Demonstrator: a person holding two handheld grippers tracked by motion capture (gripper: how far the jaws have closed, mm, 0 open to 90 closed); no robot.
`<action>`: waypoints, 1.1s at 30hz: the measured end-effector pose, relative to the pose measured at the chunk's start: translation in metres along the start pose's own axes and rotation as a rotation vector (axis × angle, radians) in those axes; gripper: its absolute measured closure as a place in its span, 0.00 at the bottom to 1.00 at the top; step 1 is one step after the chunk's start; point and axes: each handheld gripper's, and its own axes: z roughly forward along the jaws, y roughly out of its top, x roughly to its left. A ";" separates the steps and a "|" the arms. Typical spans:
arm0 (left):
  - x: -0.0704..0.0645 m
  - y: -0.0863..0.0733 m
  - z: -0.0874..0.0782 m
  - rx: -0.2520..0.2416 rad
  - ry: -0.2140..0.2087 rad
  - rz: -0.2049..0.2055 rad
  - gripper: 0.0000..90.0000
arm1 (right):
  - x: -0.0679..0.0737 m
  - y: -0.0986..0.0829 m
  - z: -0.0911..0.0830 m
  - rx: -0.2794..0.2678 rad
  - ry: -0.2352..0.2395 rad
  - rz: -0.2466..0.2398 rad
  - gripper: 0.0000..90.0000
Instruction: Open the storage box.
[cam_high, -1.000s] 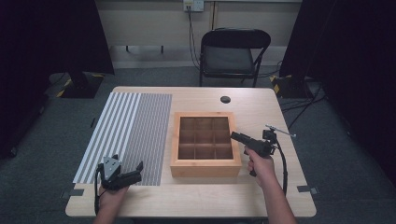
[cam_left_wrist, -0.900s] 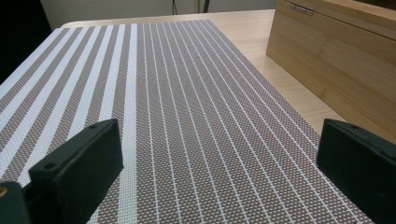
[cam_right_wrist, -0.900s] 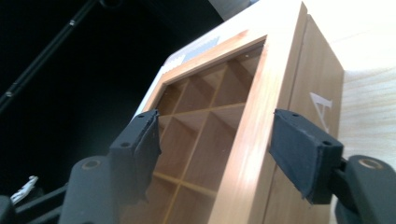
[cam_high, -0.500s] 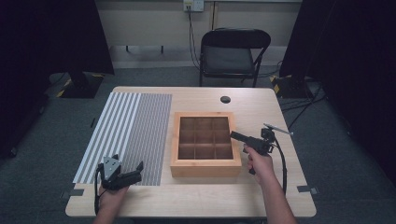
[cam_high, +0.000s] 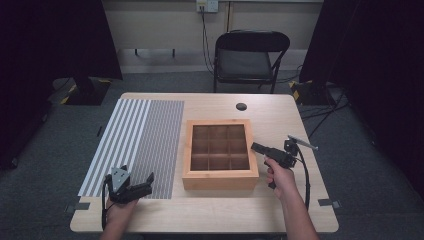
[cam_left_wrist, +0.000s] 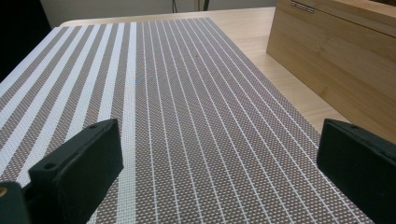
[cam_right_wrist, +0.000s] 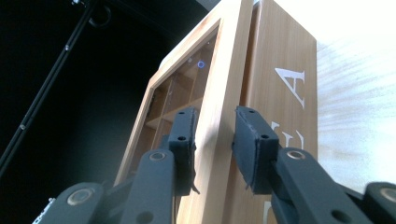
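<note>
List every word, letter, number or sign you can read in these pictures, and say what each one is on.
"A": white capital on the side wall of the wooden box, seen in the right gripper view.
Below it a partly hidden white letter, perhaps "C" or "E", cut off by the right hand-held gripper: not readable.
Striped mat: no text.
</note>
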 end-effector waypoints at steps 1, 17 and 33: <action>0.000 0.000 0.000 -0.001 -0.001 0.001 0.00 | 0.000 0.000 0.000 0.004 -0.010 -0.008 0.77; 0.000 0.000 0.000 0.000 -0.002 0.003 0.00 | 0.008 0.002 -0.007 -0.036 0.066 0.011 0.83; -0.016 0.005 0.000 -0.029 -0.032 0.053 0.00 | 0.047 0.016 -0.015 -0.054 0.085 -0.047 0.84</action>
